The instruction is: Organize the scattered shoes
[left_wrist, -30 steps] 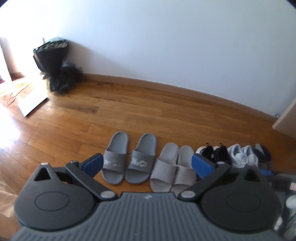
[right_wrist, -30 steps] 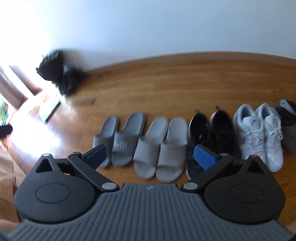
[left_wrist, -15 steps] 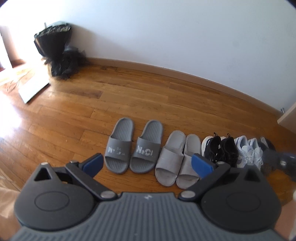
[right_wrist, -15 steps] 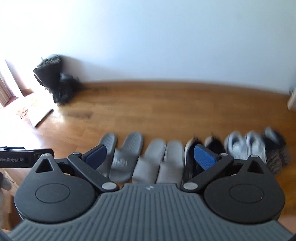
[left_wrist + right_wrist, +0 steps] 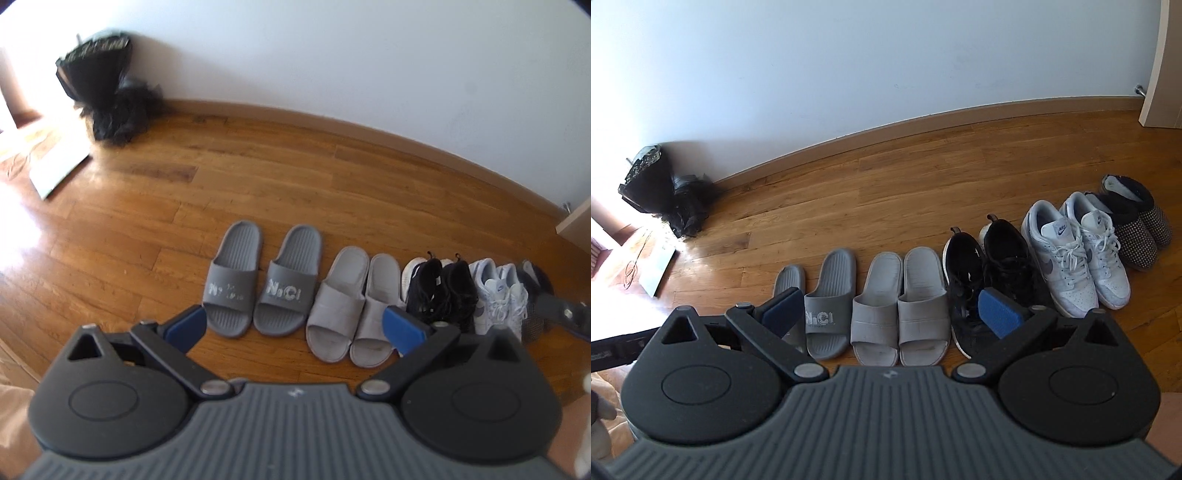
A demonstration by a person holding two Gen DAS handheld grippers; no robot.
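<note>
On the wooden floor (image 5: 886, 192), a short way out from the skirting board (image 5: 923, 118), the shoes stand in one row, paired and pointing the same way. From the left of the row: dark grey slides (image 5: 258, 284) with worn white lettering on the straps, light grey slides (image 5: 901, 306) just beside them, black trainers (image 5: 990, 266), white trainers (image 5: 1075, 251) with grey trim and laces, and at the far right a pair of dark dotted slippers (image 5: 1137, 225). Neighbouring pairs sit close, the trainers nearly touching each other.

Both tongs hang above the near side of the row and hold nothing. The left tongs (image 5: 293, 326) are spread wide, their blue pads framing the two pairs of slides. The right tongs (image 5: 892, 310) are just as wide open, one pad in front of the leftmost dark slide, the other in front of a black trainer.

Farther off, against the white wall (image 5: 849, 55) at the left, lies a bundle of black wrapping (image 5: 107, 92), blurred in the left view, with a flat pale board (image 5: 59, 166) on the floor near it in bright sunlight. At the right edge a pale door edge (image 5: 1160, 62) stands beside a small doorstop (image 5: 1140, 89).
</note>
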